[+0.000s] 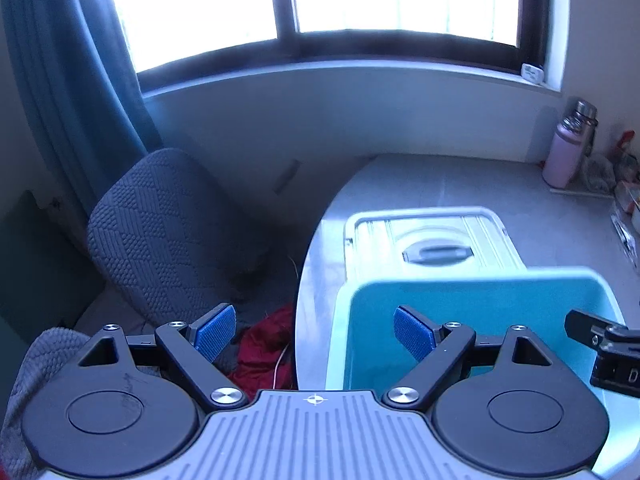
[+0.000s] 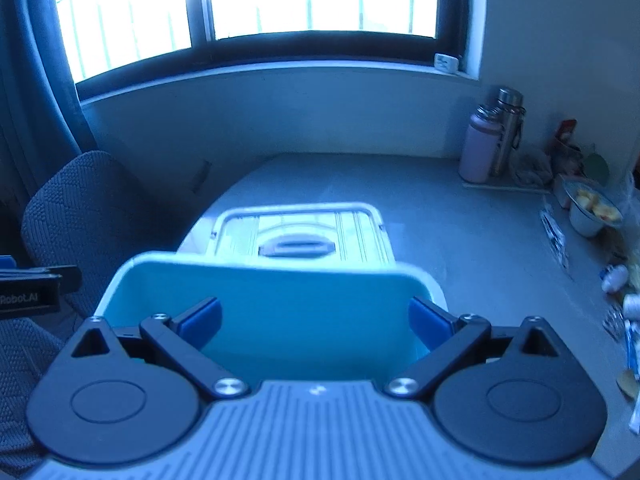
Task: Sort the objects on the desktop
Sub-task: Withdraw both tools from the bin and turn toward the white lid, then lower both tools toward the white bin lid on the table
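Observation:
A teal storage bin (image 1: 480,312) (image 2: 280,320) stands open on the grey desk (image 2: 460,240), with its pale lid (image 1: 432,240) (image 2: 300,236) lying flat just behind it. My left gripper (image 1: 314,338) is open and empty, hovering over the desk's left edge beside the bin's left wall. My right gripper (image 2: 314,322) is open and empty, held above the bin's near side. The right gripper's body (image 1: 604,348) shows at the right of the left wrist view, and the left gripper's body (image 2: 32,288) shows at the left of the right wrist view.
A pink bottle (image 2: 478,148) and a steel bottle (image 2: 508,128) stand at the desk's back right. Small items, a white cup (image 2: 592,212) and packets (image 2: 624,312) line the right edge. A grey chair (image 1: 168,232) and red cloth (image 1: 268,352) are left of the desk.

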`<state>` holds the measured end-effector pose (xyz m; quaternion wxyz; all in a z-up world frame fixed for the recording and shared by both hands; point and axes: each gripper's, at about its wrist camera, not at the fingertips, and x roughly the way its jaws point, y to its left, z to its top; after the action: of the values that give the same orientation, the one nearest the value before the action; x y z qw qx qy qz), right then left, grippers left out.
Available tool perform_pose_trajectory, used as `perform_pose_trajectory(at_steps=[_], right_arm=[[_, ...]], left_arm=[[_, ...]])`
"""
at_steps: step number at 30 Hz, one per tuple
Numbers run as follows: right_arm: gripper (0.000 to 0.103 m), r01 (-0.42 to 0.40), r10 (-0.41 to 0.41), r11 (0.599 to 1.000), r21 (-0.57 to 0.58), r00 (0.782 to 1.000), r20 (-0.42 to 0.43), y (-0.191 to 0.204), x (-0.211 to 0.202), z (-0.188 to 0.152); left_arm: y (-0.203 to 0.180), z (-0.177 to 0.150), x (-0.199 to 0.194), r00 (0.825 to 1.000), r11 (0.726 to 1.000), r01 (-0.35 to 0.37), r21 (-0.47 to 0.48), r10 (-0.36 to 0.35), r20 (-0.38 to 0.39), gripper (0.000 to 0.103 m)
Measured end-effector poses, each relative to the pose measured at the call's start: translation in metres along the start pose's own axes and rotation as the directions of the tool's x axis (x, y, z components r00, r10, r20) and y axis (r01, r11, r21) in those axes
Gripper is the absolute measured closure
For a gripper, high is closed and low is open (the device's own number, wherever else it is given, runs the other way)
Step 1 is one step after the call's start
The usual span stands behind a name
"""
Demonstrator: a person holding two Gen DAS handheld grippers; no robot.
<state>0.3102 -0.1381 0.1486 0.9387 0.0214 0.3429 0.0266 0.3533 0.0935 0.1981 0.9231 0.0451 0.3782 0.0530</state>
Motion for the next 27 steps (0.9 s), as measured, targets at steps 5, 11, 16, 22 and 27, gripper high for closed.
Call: perform_pose_trajectory(at_steps=[5,11,16,22,27], right_arm=[[0.003,-0.02,0.02,1.0,-0.016,1.0,-0.016,-0.004,0.018,0.019],[0.003,-0.021,0.022,1.0,0.013,0.998,-0.063,-0.012,0.042,0.033],[0.003,0.015,-0.012,0.999,0.043,0.997,-0.079,-0.019,0.053,0.043],[0.003,0.031,-0.029,0.999,0.016,0.996,-0.083,-0.024,0.073,0.06],[0.003,0.024,-0.023,1.0,0.014,0.994,-0.103,-0.029,0.094,0.075]], left_arm=[[-0.009,0.027,0.029,0.999,1.0,-0.013,-0.01,0.013,-0.037,0.015],[-0.016,0.043,0.059,0.996,0.999,0.002,0.034,0.001,-0.09,0.015],[-0.016,0.062,0.082,0.993,0.998,0.032,0.048,-0.027,-0.112,0.015],[-0.017,0.084,0.111,0.991,0.998,0.042,0.045,-0.036,-0.126,0.015],[-0.018,0.102,0.138,0.988,0.998,0.047,0.039,-0.04,-0.152,0.015]])
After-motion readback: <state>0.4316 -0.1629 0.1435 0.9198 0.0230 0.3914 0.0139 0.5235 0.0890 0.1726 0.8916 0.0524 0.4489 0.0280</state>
